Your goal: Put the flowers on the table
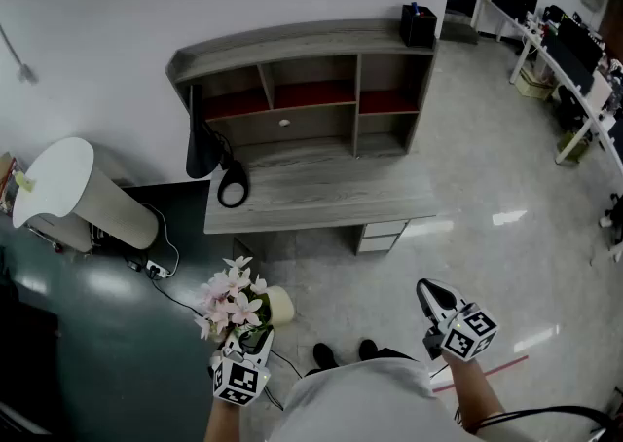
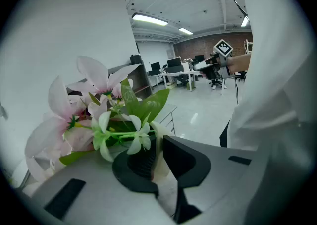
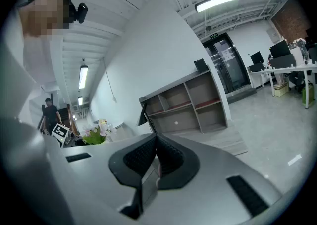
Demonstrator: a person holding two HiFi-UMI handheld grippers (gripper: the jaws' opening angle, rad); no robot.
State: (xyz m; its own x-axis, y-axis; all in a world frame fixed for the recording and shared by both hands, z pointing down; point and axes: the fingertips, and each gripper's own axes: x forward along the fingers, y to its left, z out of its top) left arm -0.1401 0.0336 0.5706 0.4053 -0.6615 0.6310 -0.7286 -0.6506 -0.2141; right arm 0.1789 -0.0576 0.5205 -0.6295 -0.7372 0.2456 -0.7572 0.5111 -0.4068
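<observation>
A bunch of pink and white artificial flowers (image 1: 230, 302) with green leaves stands in a cream pot (image 1: 280, 306), held low in front of the person above the floor. My left gripper (image 1: 251, 339) is shut on it from below. In the left gripper view the flowers (image 2: 94, 115) rise to the left of the jaws and the left gripper (image 2: 157, 143) pinches the cream base (image 2: 159, 162). My right gripper (image 1: 429, 290) hangs at the right, jaws together with nothing in them. In its own view the right gripper (image 3: 155, 142) points toward the grey desk (image 3: 218, 137).
The grey desk (image 1: 331, 199) with a shelf hutch (image 1: 311, 90) stands ahead against the white wall; a black lamp (image 1: 231, 184) rests on its left end, a black box (image 1: 419, 25) on the hutch. A white round table (image 1: 54, 180) and floor cables (image 1: 161, 275) lie left.
</observation>
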